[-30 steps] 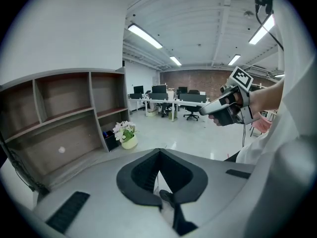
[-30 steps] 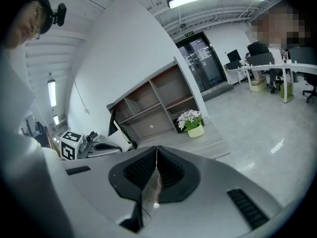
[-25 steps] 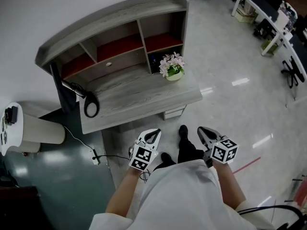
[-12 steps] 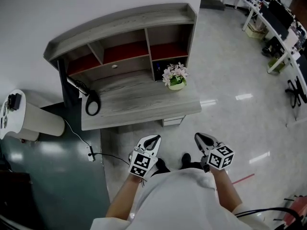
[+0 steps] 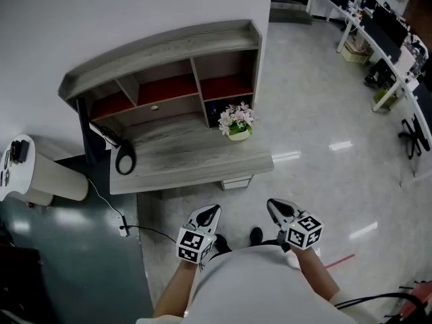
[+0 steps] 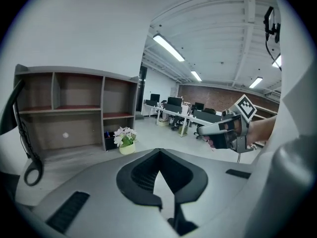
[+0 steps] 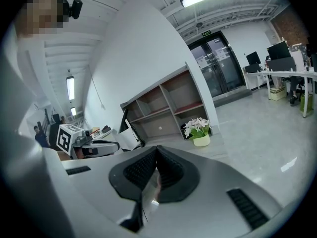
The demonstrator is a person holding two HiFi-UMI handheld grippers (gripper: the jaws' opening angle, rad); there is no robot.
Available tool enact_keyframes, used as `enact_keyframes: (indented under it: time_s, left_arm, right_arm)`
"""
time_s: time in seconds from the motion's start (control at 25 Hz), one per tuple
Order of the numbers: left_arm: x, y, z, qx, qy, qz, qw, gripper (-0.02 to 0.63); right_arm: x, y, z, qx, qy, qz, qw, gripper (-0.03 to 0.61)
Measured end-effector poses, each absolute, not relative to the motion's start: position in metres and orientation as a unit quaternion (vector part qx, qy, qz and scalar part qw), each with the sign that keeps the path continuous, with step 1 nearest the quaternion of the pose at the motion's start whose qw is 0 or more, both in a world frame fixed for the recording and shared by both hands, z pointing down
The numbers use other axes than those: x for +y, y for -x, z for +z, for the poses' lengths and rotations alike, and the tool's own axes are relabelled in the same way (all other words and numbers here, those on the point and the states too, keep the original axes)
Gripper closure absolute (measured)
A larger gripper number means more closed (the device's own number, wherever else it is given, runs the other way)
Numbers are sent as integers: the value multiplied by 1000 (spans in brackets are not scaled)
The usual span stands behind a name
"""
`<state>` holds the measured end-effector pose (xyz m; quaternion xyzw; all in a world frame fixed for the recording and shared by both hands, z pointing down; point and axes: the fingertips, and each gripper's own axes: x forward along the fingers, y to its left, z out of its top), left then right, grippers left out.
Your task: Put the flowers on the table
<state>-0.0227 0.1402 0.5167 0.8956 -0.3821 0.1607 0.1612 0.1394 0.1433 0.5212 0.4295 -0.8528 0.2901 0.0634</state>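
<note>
Presently:
Pink-white flowers in pale green pot point(image 5: 235, 121): stood on grey wooden desk point(image 5: 182, 160).
Left gripper point(image 5: 210, 212): jaws pressed together, nothing held.
Right gripper point(image 5: 273, 206): jaws likewise closed, nothing held.

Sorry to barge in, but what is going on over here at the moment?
A person stands back from the grey desk with a two-jaw tool in each hand. The left claw and the right claw are both shut and empty, held low in front of the body. The potted flowers sit on the right end of the desk, just in front of the shelf unit, and neither claw is near them.
</note>
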Motion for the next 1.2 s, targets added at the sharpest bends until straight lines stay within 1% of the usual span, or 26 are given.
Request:
enact_keyframes:
  time_s: [0.12,0.28,0.72,1.2]
  left_arm:
    - [139,21,516,-385,-894,144,179,604]
    - [141,22,517,-390,-891,141,182,604]
    - [132,28,511,-395,-892,138,168,604]
    - [130,28,514,-398,-890,131,178,604]
  right_arm:
    - [140,-144,519,-854,-430,285,61,561]
    - [141,-148,520,-854,-430,286,60,561]
    - [134,-153,509,-856,-432,278,51,561]
    - [128,-153,509,-853,-438,280,46,561]
